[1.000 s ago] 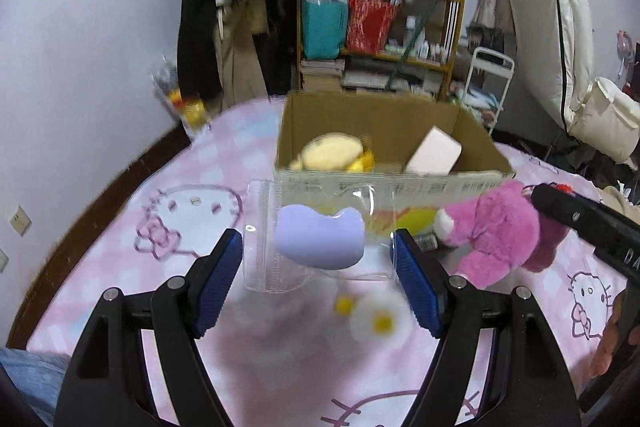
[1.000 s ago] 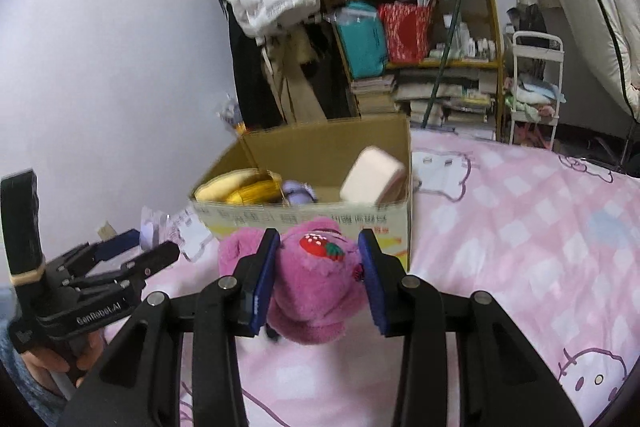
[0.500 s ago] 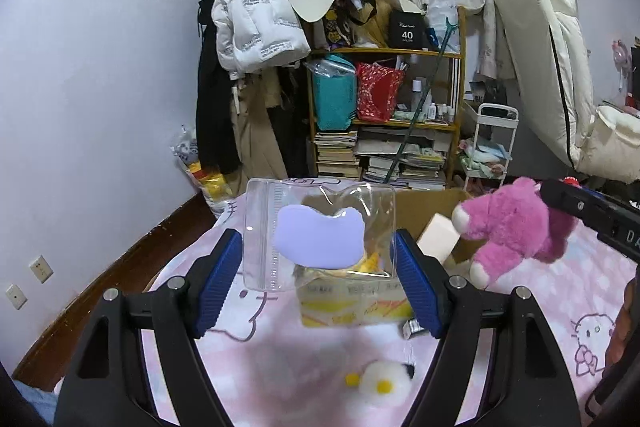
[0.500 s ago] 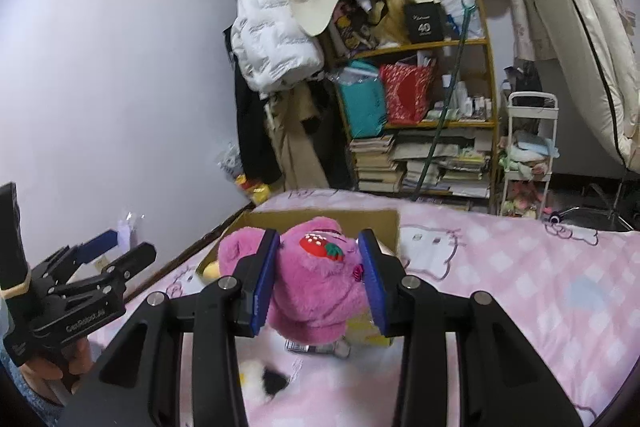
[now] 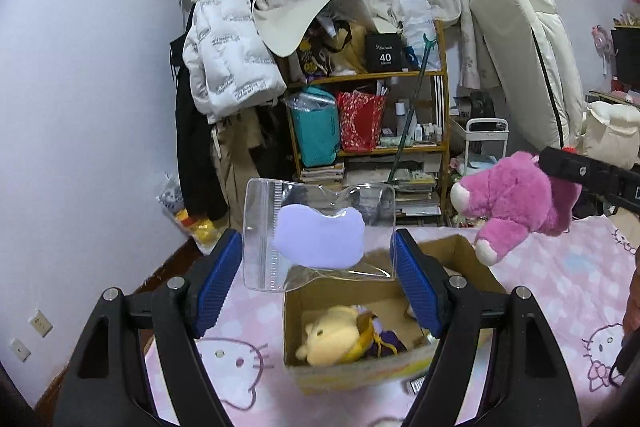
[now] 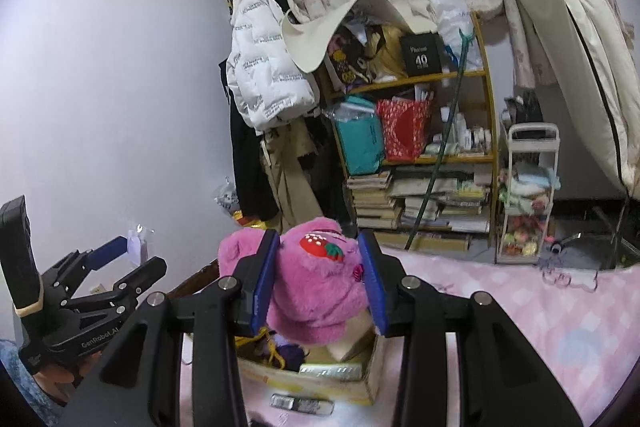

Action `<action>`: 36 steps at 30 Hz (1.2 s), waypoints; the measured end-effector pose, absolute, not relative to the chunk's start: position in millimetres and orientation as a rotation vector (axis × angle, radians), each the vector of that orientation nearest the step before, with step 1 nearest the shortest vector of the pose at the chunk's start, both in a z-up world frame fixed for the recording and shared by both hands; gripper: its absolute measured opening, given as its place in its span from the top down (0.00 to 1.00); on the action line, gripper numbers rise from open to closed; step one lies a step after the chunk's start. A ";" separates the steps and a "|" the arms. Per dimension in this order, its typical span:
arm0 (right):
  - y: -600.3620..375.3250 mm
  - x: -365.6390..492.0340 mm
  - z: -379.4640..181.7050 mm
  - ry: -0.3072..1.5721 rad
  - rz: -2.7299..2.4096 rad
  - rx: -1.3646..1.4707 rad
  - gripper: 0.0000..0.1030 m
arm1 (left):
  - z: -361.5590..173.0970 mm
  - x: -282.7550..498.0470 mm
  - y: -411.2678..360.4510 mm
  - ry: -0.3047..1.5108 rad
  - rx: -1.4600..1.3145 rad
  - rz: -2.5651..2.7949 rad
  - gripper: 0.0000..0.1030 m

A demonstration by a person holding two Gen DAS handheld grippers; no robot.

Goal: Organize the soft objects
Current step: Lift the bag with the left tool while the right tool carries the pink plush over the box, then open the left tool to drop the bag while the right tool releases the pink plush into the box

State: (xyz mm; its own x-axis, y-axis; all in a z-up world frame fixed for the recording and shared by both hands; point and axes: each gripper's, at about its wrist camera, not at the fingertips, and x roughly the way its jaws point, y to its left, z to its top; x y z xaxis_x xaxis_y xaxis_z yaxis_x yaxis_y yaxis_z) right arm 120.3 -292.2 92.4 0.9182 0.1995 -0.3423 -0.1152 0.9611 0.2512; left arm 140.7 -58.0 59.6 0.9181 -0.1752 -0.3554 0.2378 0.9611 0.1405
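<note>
My left gripper (image 5: 318,261) is shut on a clear zip bag (image 5: 320,233) with a lilac soft pad (image 5: 320,241) inside, held in the air above the open cardboard box (image 5: 340,373). My right gripper (image 6: 318,281) is shut on a pink plush bear (image 6: 316,287) with a strawberry patch, held over the same box (image 6: 312,379). The bear also shows in the left wrist view (image 5: 516,203), up at the right. A yellow plush (image 5: 330,339) and a purple item lie in the box. The left gripper also shows in the right wrist view (image 6: 132,259).
The box stands on a pink Hello Kitty bedsheet (image 5: 560,287). A small silver flat item (image 6: 302,405) lies in front of the box. Behind are a cluttered shelf (image 5: 372,115), hanging coats (image 5: 228,67), a white cart (image 6: 528,195) and a propped mattress (image 5: 528,47).
Both grippers have risen and moved forward over the box with their loads; the box interior now lies below them. The white egg-shaped toy on the sheet has left view.
</note>
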 end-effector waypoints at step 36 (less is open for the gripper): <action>-259.6 164.0 16.3 0.476 0.179 0.093 0.59 | -17.6 200.0 -58.3 0.533 0.154 -0.231 0.26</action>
State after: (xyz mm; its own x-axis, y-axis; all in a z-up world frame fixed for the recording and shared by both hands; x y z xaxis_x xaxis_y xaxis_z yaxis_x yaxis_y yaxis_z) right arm 164.0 -259.6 16.3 0.8736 0.1924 -0.4469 -0.1489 0.9801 0.1309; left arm 200.0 -58.3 -17.6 0.8361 -0.1775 -0.5191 0.2573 0.9626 0.0853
